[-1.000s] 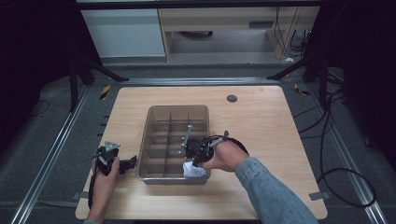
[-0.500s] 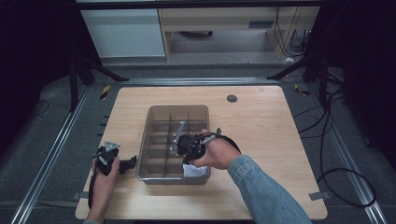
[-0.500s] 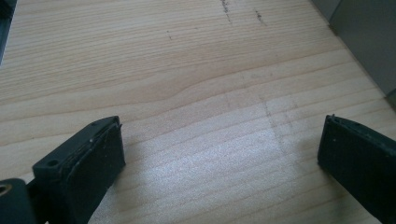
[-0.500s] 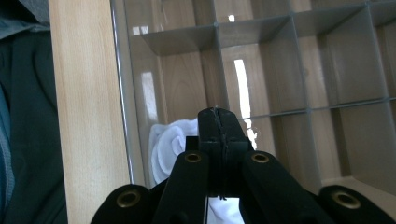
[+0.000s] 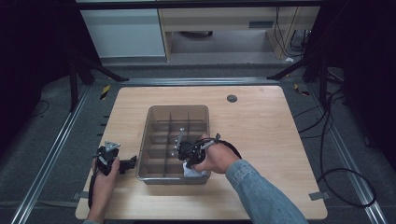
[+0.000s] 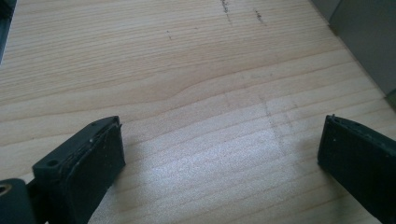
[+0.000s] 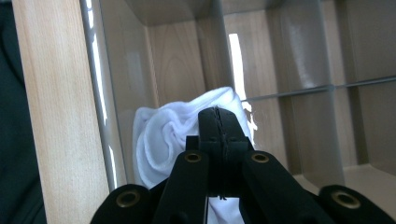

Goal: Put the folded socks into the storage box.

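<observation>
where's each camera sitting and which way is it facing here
High view: fixed above the person's side, looking forward and down on the table; both forearms enter from the bottom, left tongs beside the divided bin, right tongs in it.
Left gripper view: rides the left tongs, facing bare wood between open jaws.
Right gripper view: rides the right tongs, facing into a compartment, jaws shut against a white cloth.
Shared: high and right gripper views both show the cloth and bin.
</observation>
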Demonstrator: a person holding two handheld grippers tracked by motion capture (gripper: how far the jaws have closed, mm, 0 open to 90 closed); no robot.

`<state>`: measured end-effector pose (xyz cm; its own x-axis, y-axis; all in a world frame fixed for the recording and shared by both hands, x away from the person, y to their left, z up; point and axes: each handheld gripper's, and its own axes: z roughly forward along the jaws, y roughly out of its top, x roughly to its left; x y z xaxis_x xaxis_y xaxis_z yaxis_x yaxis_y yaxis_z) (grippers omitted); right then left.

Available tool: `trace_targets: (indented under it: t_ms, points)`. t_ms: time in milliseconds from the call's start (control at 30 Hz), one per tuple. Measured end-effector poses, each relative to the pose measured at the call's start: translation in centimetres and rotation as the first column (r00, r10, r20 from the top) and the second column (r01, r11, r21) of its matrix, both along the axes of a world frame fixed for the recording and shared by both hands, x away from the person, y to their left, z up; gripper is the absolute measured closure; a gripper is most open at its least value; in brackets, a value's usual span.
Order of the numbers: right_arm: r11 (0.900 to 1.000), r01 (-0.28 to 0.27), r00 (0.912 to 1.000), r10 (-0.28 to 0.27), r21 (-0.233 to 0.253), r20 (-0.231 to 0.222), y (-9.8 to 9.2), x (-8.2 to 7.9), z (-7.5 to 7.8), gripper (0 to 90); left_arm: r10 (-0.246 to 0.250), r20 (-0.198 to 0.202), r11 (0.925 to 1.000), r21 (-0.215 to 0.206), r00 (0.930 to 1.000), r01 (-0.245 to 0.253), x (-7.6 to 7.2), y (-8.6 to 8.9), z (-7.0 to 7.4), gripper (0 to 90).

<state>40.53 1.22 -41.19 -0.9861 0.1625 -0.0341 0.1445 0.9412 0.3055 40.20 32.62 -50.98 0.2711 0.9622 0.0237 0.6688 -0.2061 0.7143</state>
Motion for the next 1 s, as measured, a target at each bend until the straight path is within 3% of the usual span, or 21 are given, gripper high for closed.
trace_targets:
  t_ms: [400, 567, 733, 867, 1000]
  points:
    - [1.000, 0.005, 1.0000, -0.005, -0.023, 0.002, 0.1, -0.3, -1.1, 90.0, -0.001, -0.001, 1.0000, 0.001, 1.0000, 0.001, 0.0, 0.0, 0.0, 0.0]
    - [0.997, -0.013, 0.9999, 0.014, -0.076, 0.009, 0.5, -0.6, -2.5, 90.0, -0.001, -0.002, 1.0000, 0.002, 1.0000, 0.001, 0.0, 0.0, 0.0, 0.0]
    - [0.997, -0.022, 0.9997, 0.023, -0.068, 0.003, 0.3, -0.6, -1.9, 90.0, -0.001, -0.002, 1.0000, 0.002, 1.0000, 0.001, 0.0, 0.0, 0.0, 0.0]
    - [0.999, -0.006, 0.9998, 0.007, -0.044, 0.018, -0.8, -0.8, -0.3, 90.0, -0.001, -0.002, 1.0000, 0.002, 1.0000, 0.001, 0.0, 0.0, 0.0, 0.0]
    - [0.998, 0.012, 0.9992, -0.010, -0.062, 0.040, -1.9, -0.8, 0.4, 90.0, -0.001, -0.002, 1.0000, 0.002, 1.0000, 0.001, 0.0, 0.0, 0.0, 0.0]
